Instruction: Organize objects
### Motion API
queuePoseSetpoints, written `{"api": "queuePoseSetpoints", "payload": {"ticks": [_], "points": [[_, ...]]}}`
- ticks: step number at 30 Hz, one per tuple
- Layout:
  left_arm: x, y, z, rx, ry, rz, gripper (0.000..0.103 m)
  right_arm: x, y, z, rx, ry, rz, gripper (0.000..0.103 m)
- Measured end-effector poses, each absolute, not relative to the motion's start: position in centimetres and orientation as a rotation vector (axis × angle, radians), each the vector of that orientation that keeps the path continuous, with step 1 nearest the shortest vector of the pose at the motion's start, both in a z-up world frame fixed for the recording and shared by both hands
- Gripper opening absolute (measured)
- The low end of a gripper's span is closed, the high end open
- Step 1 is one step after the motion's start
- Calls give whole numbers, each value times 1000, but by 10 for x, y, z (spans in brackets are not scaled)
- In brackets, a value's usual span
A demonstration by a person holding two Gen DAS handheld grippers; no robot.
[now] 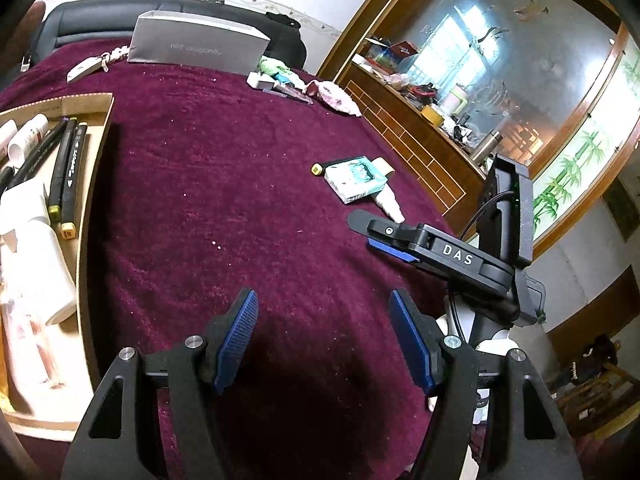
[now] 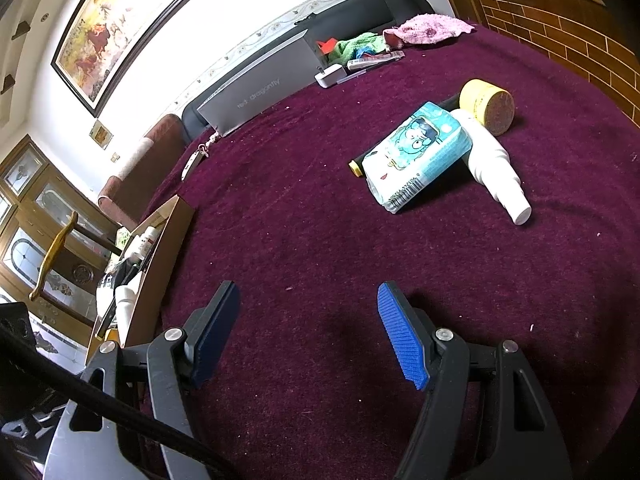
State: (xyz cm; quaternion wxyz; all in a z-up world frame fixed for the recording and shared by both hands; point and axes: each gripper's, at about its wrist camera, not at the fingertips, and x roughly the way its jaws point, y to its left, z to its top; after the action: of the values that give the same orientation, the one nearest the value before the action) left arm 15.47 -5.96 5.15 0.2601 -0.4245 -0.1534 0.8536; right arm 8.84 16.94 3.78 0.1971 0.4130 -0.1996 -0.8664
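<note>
Above a maroon cloth (image 2: 320, 208), I hold my left gripper (image 1: 324, 340) and right gripper (image 2: 308, 332) wide and empty, while a tissue pack (image 2: 416, 156) lies across a white bottle (image 2: 496, 168) ahead, well apart from the cardboard tray (image 1: 94, 184).

A teal tissue pack (image 2: 418, 156) lies flat mid-tabletop, resting on a white bottle (image 2: 496, 168) and black marker (image 2: 355, 166), beside a yellow jar (image 2: 489, 106).
</note>
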Motion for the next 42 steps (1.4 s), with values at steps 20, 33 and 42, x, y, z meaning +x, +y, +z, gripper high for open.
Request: {"api": "queuePoseSetpoints", "payload": {"ticks": [20,33,42], "points": [[155,-58,48,-1157,-423,2299,62,87,169,38,1160,-554,-2422,71],[155,-57,46,-1161,-426,2290,62,87,168,37,1171,-548,-2421,71],[152,-58,45,-1168,-428,2292,62,88,168,37,1168,-549,-2421,71]]}}
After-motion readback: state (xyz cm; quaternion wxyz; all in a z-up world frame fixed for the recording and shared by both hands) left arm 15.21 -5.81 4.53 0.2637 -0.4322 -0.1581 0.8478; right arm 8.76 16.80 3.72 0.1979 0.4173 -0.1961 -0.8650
